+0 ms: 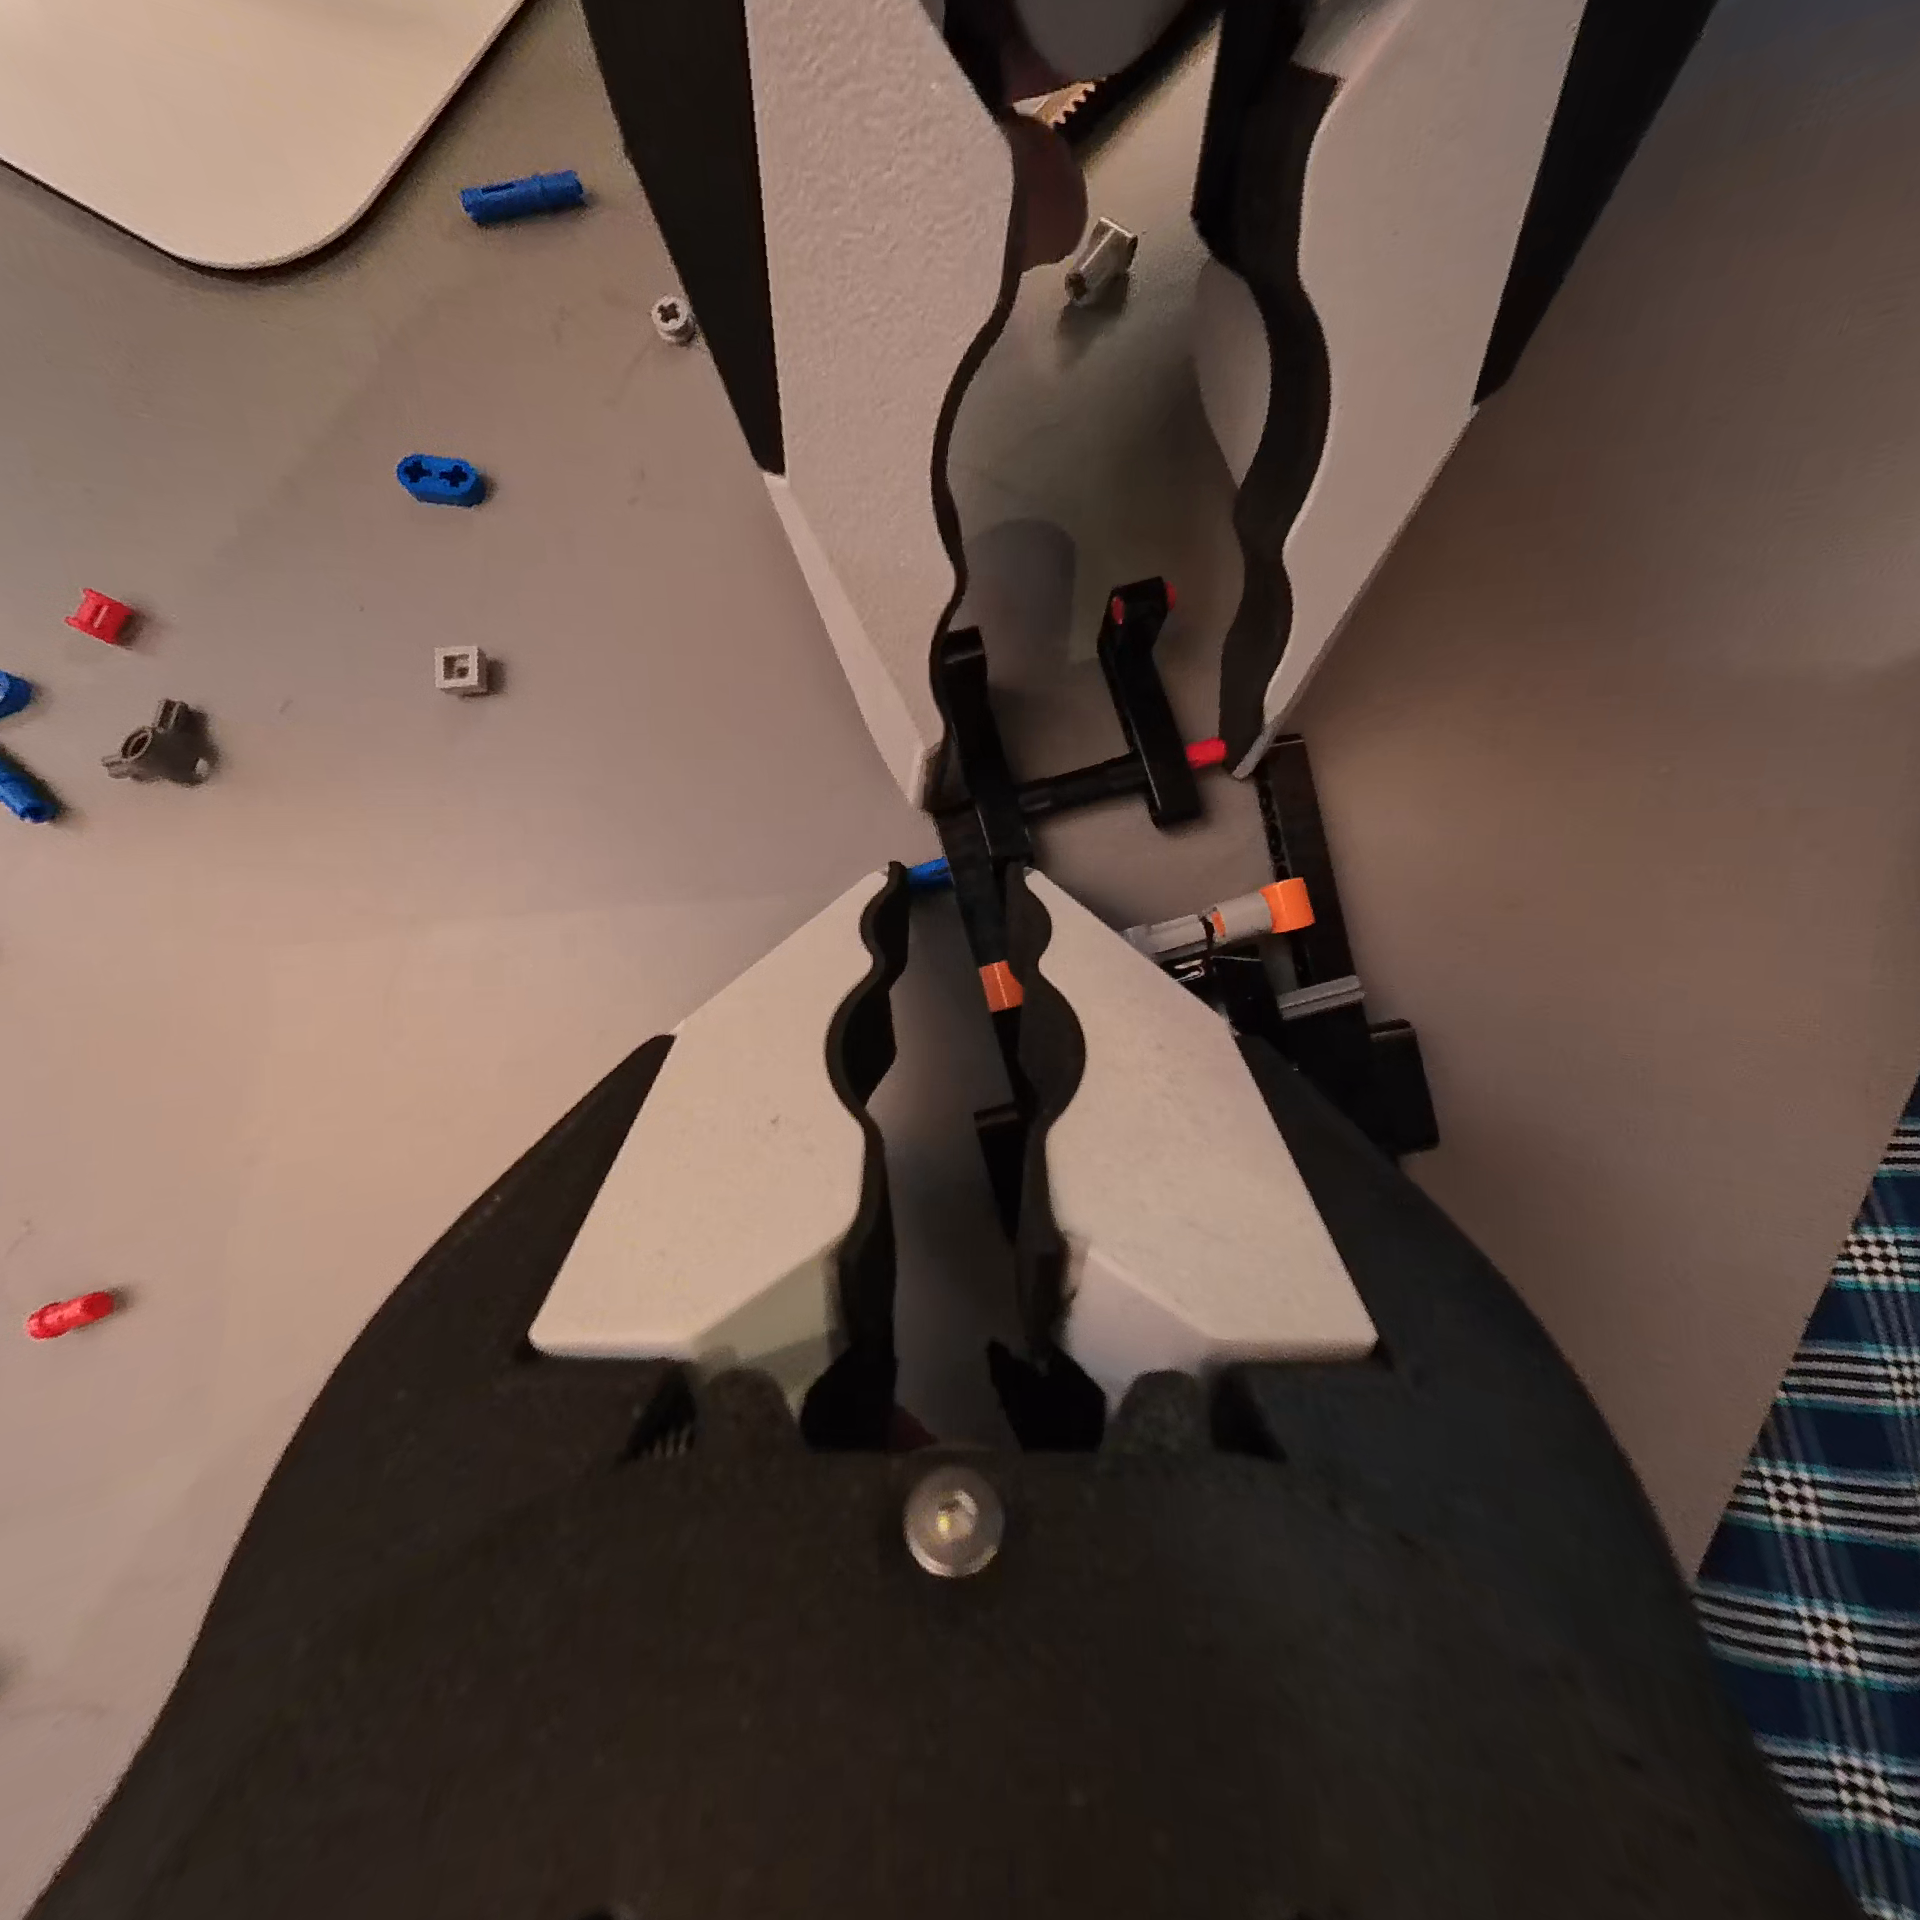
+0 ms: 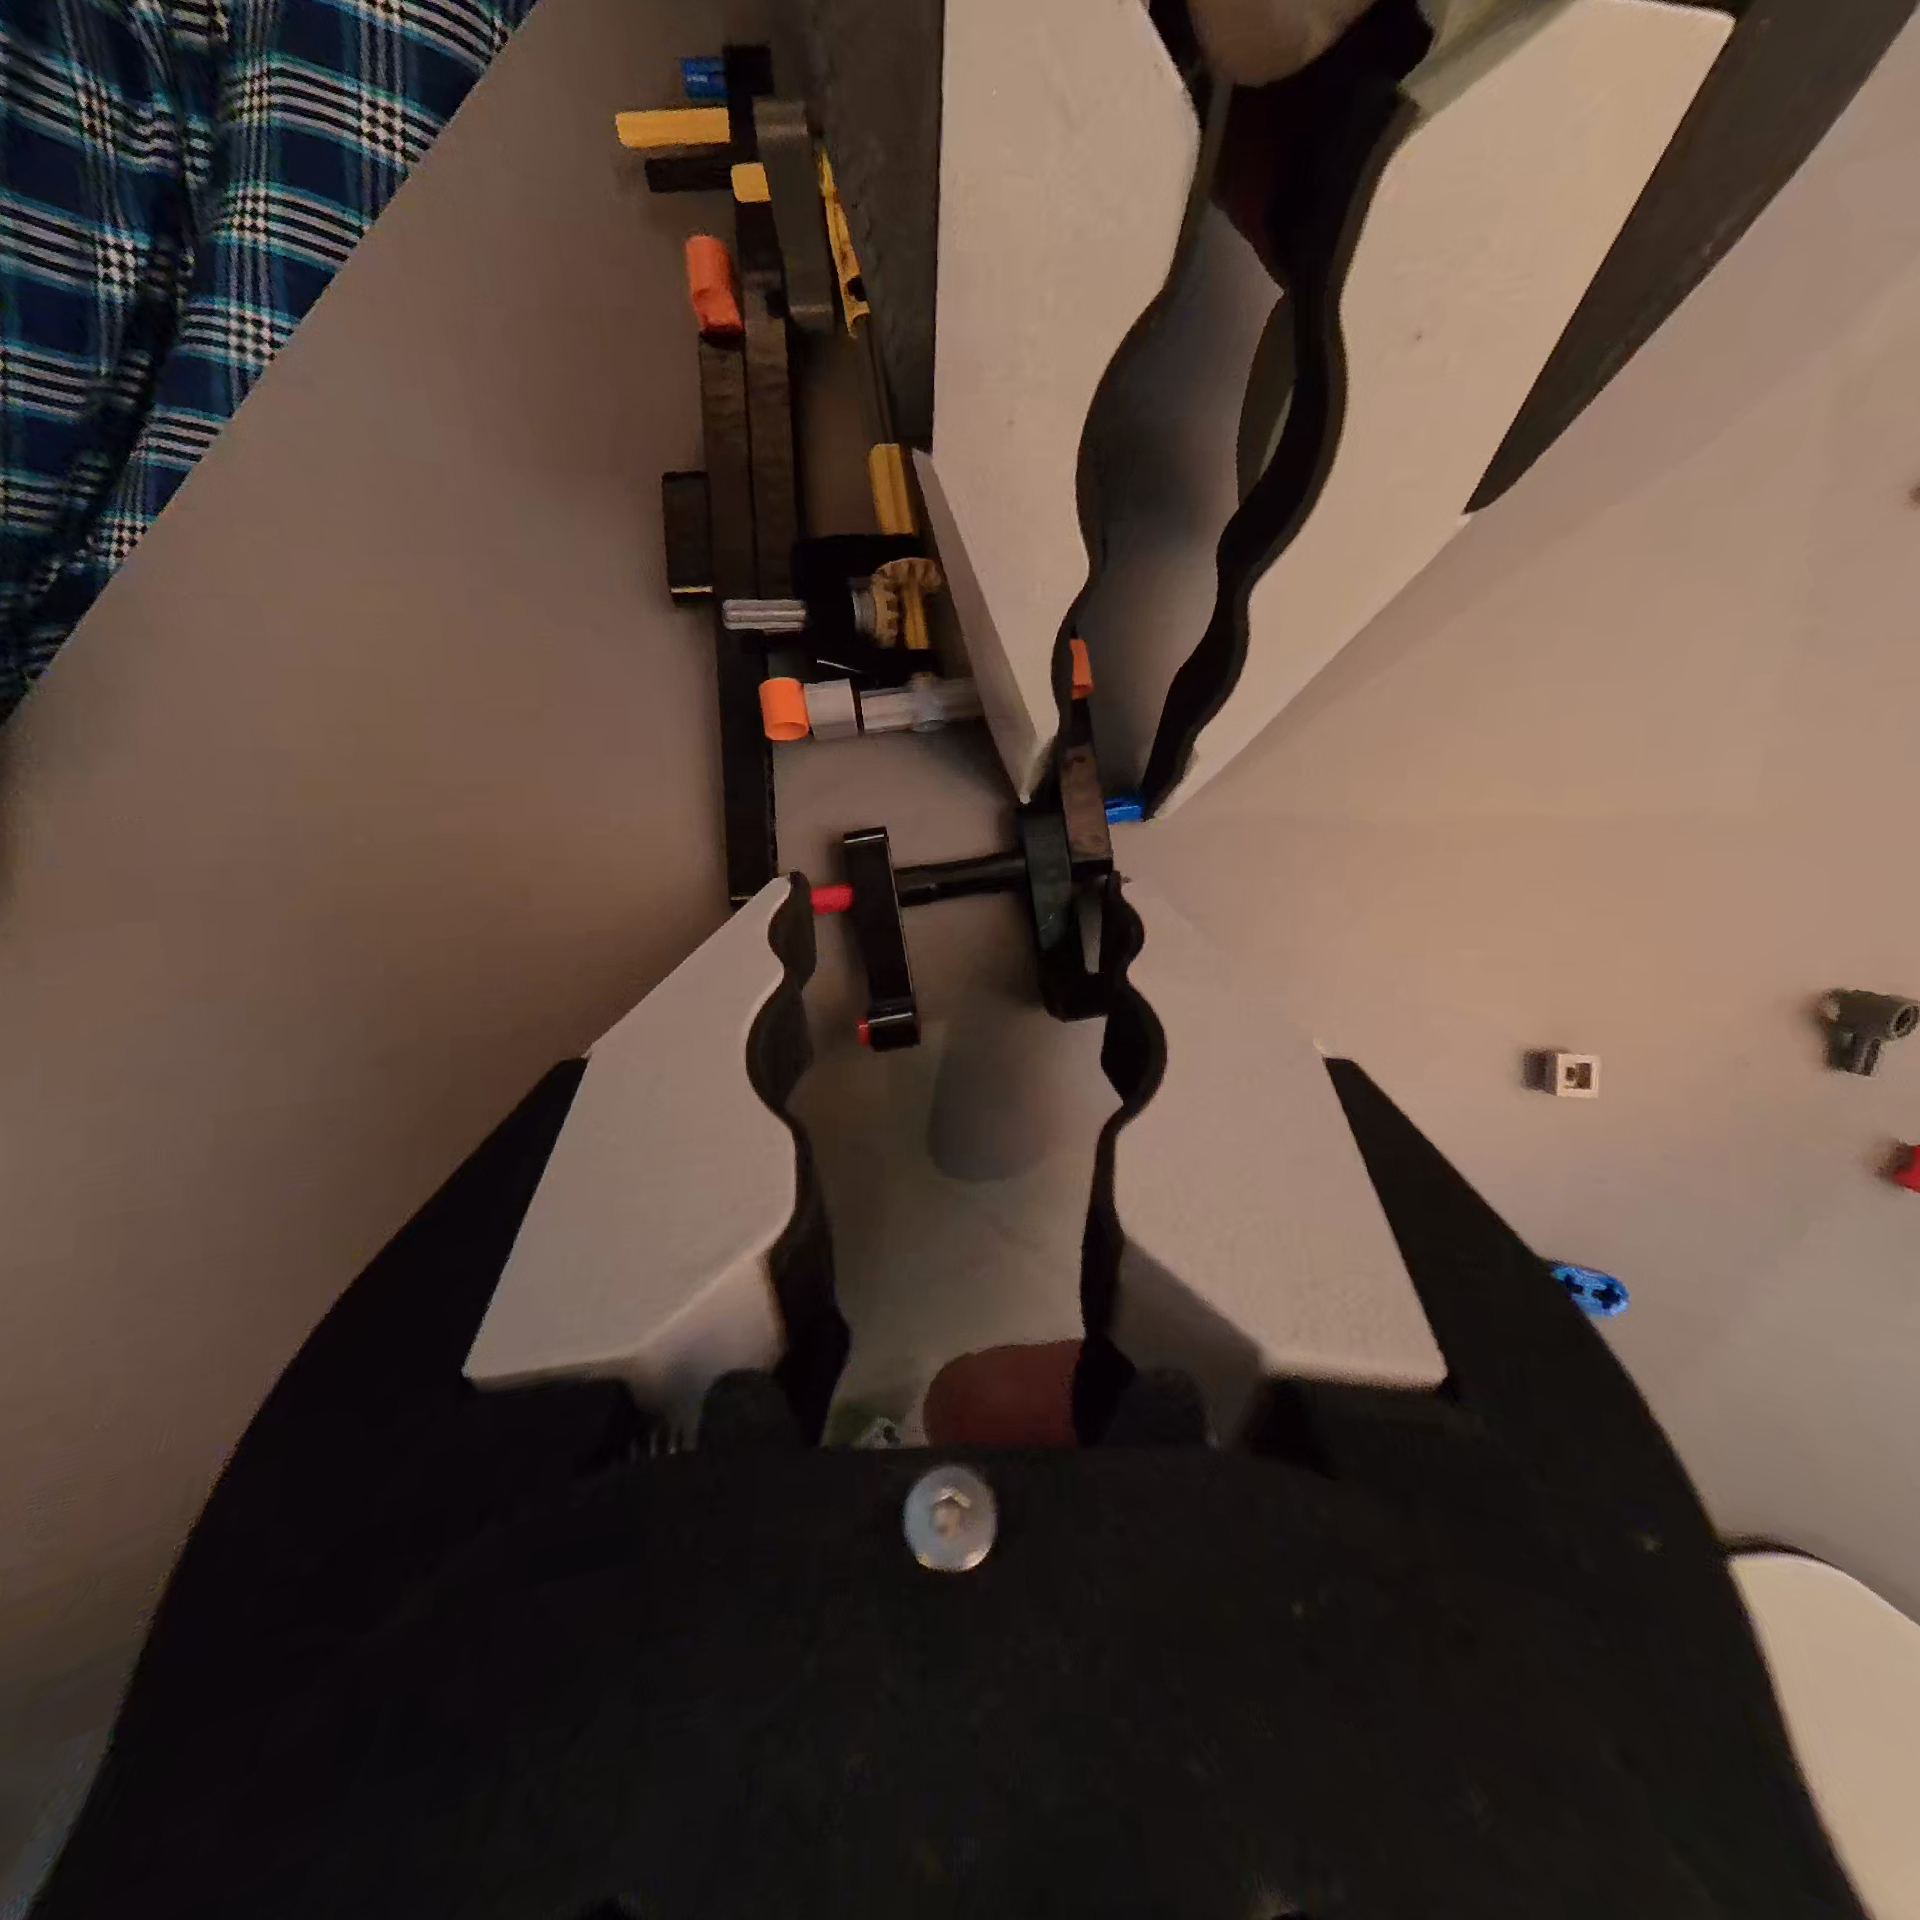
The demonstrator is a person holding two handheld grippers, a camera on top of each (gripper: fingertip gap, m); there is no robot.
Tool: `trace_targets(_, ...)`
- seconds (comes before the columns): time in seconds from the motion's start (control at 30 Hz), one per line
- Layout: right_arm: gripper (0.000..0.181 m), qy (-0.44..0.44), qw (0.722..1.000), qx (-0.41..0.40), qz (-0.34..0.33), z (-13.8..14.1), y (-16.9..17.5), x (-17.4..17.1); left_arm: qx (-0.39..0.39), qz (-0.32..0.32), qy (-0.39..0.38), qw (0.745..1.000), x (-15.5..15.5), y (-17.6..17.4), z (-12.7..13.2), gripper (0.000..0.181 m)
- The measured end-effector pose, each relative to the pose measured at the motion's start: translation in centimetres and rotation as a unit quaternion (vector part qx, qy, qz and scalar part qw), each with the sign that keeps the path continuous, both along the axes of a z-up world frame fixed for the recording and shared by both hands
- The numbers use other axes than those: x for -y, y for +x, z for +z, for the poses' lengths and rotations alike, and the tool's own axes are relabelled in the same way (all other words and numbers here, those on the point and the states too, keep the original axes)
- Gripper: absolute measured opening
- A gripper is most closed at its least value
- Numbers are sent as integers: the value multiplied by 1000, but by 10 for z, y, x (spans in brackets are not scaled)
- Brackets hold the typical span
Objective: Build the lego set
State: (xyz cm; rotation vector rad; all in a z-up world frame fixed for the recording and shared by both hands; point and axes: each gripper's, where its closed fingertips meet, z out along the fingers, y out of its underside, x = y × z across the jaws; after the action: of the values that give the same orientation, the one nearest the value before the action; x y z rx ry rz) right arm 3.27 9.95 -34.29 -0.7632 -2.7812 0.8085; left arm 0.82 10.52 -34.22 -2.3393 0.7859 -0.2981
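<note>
Loose parts lie to the left of the work on the grey table (image 1: pixel 312 987): a red pin (image 1: pixel 69 1315), a red bush (image 1: pixel 101 615), a dark grey connector (image 1: pixel 158 745), a small grey square piece (image 1: pixel 458 669), a blue two-hole link (image 1: pixel 442 479) and a blue pin (image 1: pixel 520 196); judged from these, the build is partly done, with several parts yet to be fitted.

The lego assembly (image 1: pixel 1288 935) rests on the table at centre, between the two grippers; its black beams, orange bushes and grey connector are already joined, and the right wrist view shows a longer section with yellow parts and a tan gear (image 2: pixel 896 601).

The left gripper (image 1: pixel 961 883) is clenched on a black beam (image 1: pixel 982 831) of the assembly, just beside an orange bush (image 1: pixel 1000 985); the right gripper (image 2: pixel 956 904) is spread wide around two short black arms (image 2: pixel 881 935) joined by a black axle (image 2: pixel 956 878), one finger touching the outer arm, nothing clamped.

Hidden or unclear: the gripper bodies cover much of the assembly; how the axle seats in the beam cannot be told; the far end of the long section is cut off by the left gripper (image 2: pixel 1101 769); plaid cloth (image 1: pixel 1829 1455) fills the right corner.
</note>
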Motion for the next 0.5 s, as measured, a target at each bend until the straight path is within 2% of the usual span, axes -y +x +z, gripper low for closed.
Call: trace_targets(0.5, 47, 1, 1000, 1, 7, 0, 2, -1, 1, 5, 4, 1000, 0, 0, 0, 17)
